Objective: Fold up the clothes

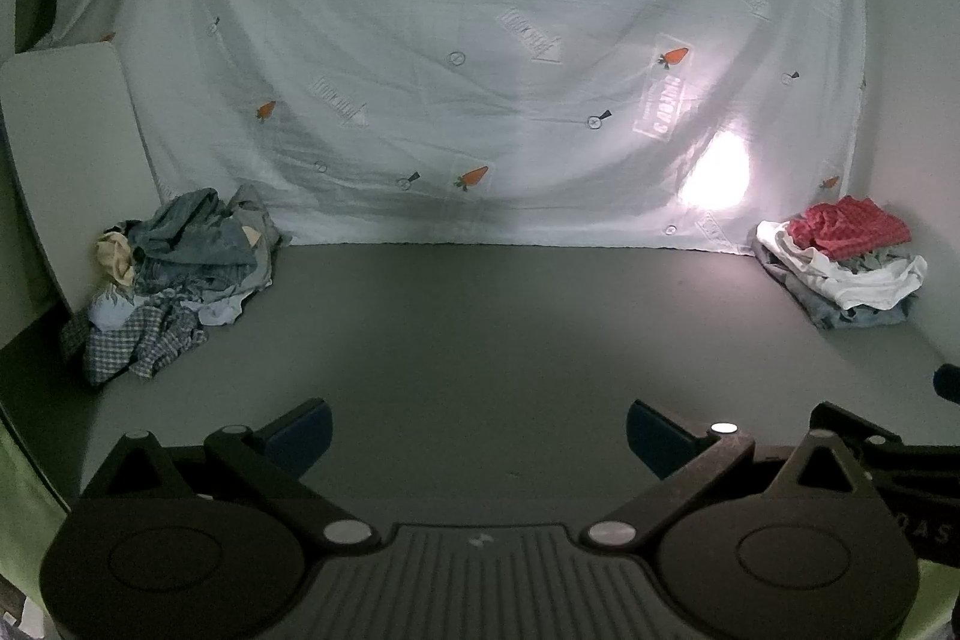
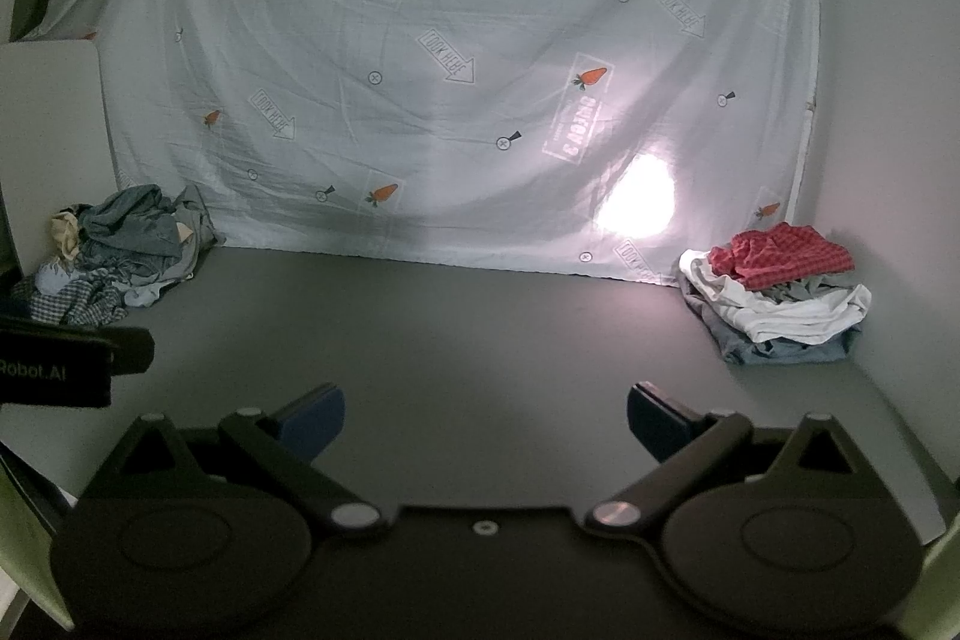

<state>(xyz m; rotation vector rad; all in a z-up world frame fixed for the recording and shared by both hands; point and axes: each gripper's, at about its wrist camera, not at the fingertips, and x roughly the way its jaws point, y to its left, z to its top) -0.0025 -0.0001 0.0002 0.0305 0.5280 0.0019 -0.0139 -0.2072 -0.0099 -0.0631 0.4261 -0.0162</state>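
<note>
Right, two heaps of clothes for you. Far ahead and left of your left gripper point(image 1: 478, 436) sits the crumpled pile point(image 1: 180, 274): soft denim-blue folds, checked weave, one cream piece, all rumpled. Far ahead and right of your right gripper point(image 2: 486, 421) sits the stacked pile point(image 2: 780, 298): red checked cloth on top, white layers under it, grey-blue at the bottom, flatter. Both rest on the smooth dark table point(image 1: 480, 340), up against the thin wrinkled sheet point(image 1: 450, 40) with its small printed carrots. Your two grippers are spread wide, blue pads apart, gripping nothing, held above bare tabletop well short of either pile.
</note>
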